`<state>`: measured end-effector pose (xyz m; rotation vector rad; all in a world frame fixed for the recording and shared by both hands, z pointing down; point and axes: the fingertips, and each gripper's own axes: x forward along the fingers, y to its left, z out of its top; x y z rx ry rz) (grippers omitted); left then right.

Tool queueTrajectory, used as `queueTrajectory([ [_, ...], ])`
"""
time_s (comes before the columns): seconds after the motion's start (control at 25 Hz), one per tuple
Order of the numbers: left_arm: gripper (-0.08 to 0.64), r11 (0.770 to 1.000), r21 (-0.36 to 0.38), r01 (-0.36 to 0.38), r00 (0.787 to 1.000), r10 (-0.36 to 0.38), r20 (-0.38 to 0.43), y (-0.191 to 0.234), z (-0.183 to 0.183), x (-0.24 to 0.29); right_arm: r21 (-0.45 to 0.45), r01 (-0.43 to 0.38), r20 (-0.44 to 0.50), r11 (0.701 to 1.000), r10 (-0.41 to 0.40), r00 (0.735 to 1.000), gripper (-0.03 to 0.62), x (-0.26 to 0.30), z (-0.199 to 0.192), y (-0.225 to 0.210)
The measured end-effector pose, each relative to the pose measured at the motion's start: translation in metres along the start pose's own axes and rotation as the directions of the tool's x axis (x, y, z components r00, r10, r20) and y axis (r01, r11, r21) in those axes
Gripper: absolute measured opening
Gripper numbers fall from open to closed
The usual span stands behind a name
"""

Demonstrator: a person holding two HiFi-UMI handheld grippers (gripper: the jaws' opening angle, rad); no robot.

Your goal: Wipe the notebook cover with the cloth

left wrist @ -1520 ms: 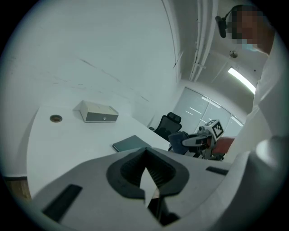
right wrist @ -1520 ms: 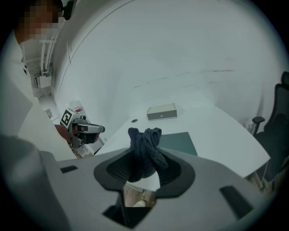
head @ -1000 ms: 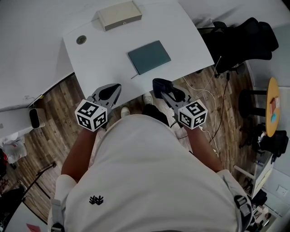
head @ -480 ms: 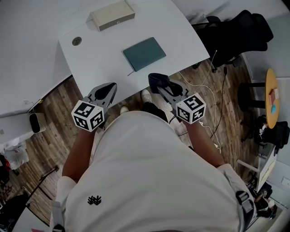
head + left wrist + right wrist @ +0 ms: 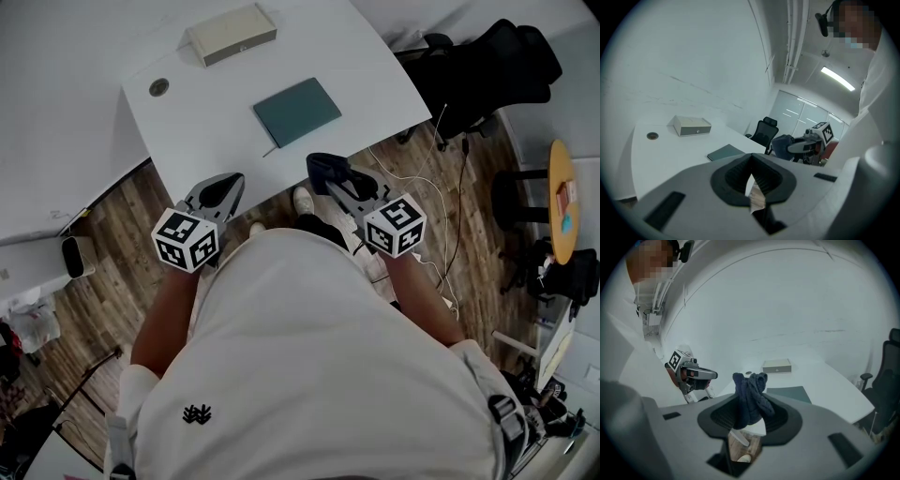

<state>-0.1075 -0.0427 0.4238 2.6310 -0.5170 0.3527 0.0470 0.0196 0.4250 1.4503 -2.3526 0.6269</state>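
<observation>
White table (image 5: 211, 117) is the reference for everything below.
- Person's torso, in a white shirt (image 5: 309, 375), is off the table's near edge and fills the lower head view. Wood floor (image 5: 103, 281) shows under and around them.
- Black office chair (image 5: 487, 75) stands just beside the table's right edge, off its corner.
- Beige box (image 5: 231, 34) sits flat on the table at its far edge.
- Notebook (image 5: 296, 111) has a dark teal cover and is closed. It lies flat on the table, about mid-width and closer to the near edge than the box is. The cover is bare, with nothing touching it.
- Left gripper (image 5: 220, 192) is off the table's near edge, over the floor. It's clenched: the left gripper view shows the jaw tips meeting with nothing between them.
- Right gripper (image 5: 328, 173) is also off the near edge, right of the left one, and level with the notebook's side of the table. It's clamped on the cloth (image 5: 750, 397).
- The cloth is dark blue and bunched, and it sticks up out of the jaws. It's clear of the table and apart from the notebook.
- Round grommet (image 5: 158, 86) is set in the table top on the left side, left of the notebook and nearer than the box.
</observation>
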Motion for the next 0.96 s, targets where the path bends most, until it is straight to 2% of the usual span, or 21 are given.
queueTrajectory([
  [0.44, 0.006, 1.000, -0.014, -0.013, 1.000, 0.013, -0.004, 0.003, -0.009, -0.007, -0.023, -0.008, -0.008, 1.000, 0.008, 1.000, 0.135, 0.005, 0.003, 0.003],
  [0.96, 0.006, 1.000, 0.005, 0.007, 1.000, -0.007, -0.004, -0.003, -0.002, 0.000, -0.034, 0.001, 0.006, 0.999, -0.001, 1.000, 0.133, -0.002, 0.009, 0.000],
])
